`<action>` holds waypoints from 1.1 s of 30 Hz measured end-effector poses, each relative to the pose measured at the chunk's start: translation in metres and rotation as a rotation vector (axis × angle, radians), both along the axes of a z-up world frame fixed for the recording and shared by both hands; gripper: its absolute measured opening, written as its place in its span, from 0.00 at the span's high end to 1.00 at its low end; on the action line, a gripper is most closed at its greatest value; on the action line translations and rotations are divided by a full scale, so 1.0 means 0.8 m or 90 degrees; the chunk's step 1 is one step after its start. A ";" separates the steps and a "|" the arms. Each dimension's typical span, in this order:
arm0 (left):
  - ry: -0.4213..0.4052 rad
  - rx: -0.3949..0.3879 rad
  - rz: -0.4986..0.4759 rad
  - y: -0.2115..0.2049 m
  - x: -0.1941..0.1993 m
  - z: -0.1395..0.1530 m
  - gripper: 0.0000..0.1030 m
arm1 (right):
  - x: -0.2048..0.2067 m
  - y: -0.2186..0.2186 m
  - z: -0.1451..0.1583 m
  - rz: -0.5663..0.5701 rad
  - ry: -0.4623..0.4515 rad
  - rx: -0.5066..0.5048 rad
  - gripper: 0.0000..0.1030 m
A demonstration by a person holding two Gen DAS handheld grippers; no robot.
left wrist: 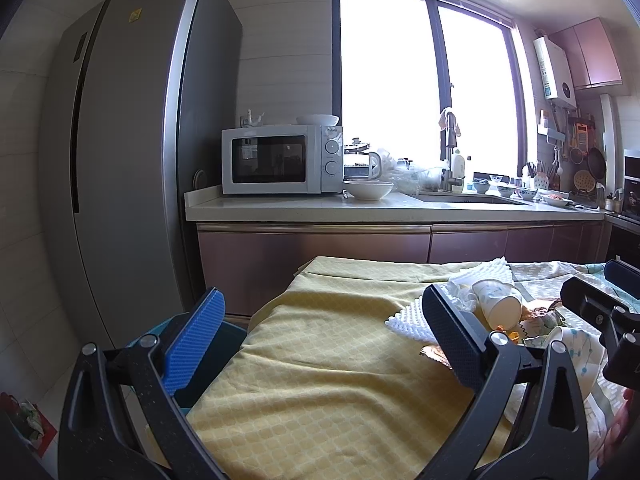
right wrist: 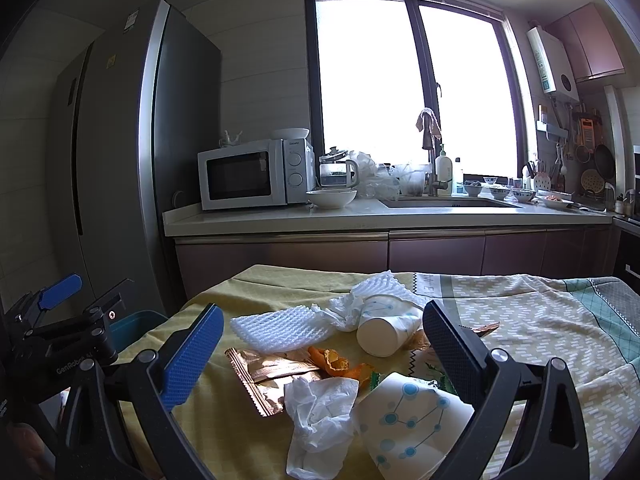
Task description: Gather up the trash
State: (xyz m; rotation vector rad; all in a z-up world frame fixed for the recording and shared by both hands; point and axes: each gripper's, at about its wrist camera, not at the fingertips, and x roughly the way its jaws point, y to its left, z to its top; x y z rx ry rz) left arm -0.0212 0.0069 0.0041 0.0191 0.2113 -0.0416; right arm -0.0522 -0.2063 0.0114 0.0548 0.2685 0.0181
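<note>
Trash is lying heaped on the yellow-clothed desk (right wrist: 248, 280): a crumpled white tissue (right wrist: 320, 412), orange peel (right wrist: 336, 362), a gold foil wrapper (right wrist: 266, 376), white foam netting (right wrist: 280, 330) and 2 tipped paper cups (right wrist: 386, 330). The right hand-held gripper (right wrist: 322, 354) is hovering nearest, fingers spread apart, the tissue lying just below between them. The left hand-held gripper (left wrist: 320, 340), also spread apart, is holding nothing. A blue bin (right wrist: 134, 326) is sitting left of the desk, contents hidden.

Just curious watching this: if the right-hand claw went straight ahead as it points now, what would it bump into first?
Probably the orange peel, with the tipped paper cup just beyond; depth is hard to judge.
</note>
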 end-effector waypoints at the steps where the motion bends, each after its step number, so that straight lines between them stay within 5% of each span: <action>1: 0.001 0.000 0.000 -0.001 0.000 0.000 0.05 | 0.000 0.000 0.000 0.000 0.001 0.001 0.06; 33: 0.052 -0.002 -0.035 -0.009 0.020 -0.017 0.05 | -0.001 -0.023 -0.011 -0.010 0.027 0.011 0.06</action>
